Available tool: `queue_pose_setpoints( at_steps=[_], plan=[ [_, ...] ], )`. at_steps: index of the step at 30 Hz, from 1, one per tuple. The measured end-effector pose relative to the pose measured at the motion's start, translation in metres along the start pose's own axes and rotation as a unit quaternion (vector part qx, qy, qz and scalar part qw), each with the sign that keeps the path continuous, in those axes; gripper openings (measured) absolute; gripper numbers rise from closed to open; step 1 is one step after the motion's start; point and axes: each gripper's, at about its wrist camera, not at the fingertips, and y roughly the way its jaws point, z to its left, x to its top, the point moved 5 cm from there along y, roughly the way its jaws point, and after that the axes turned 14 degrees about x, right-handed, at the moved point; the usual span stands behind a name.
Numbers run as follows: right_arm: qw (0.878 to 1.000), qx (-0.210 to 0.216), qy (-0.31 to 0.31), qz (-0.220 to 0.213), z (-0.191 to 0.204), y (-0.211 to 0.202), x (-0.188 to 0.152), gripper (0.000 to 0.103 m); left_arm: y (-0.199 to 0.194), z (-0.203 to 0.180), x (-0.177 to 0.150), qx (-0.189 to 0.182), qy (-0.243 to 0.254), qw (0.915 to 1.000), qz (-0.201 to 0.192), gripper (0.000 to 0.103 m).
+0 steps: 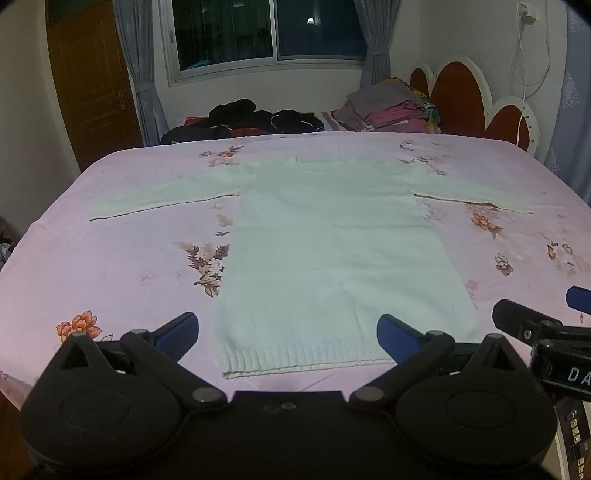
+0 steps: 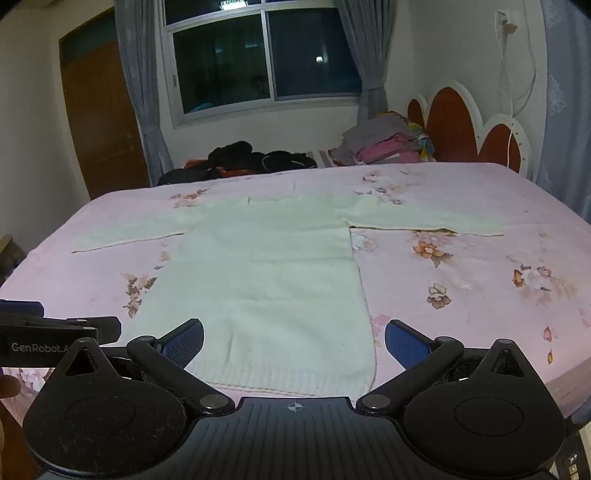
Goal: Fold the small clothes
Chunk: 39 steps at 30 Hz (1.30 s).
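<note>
A pale knit sweater (image 1: 325,236) lies flat on the pink flowered bedsheet (image 1: 129,266), both sleeves spread out sideways and its ribbed hem (image 1: 303,360) toward me. My left gripper (image 1: 287,334) hangs open just above the hem, blue pads wide apart, nothing between them. In the right wrist view the same sweater (image 2: 266,273) shows, with my right gripper (image 2: 294,341) open over the hem's right corner (image 2: 364,380). The right gripper's finger (image 1: 532,325) shows at the left wrist view's right edge, and the left gripper's finger (image 2: 59,332) at the right wrist view's left edge.
Dark clothes (image 1: 243,118) and a folded stack of grey and pink garments (image 1: 391,107) lie at the bed's far side by the red and white headboard (image 1: 461,92). A window (image 1: 266,33) with curtains and a wooden door (image 1: 92,81) stand behind.
</note>
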Motion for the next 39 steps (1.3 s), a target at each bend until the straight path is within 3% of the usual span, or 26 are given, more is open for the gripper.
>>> queue_pose_setpoints(
  at_steps=[39],
  plan=[
    [1.000, -0.001, 0.004, 0.000, -0.001, 0.002, -0.002, 0.103, -0.002, 0.004, 0.006, -0.001, -0.005, 1.0000, -0.003, 0.103]
  ],
)
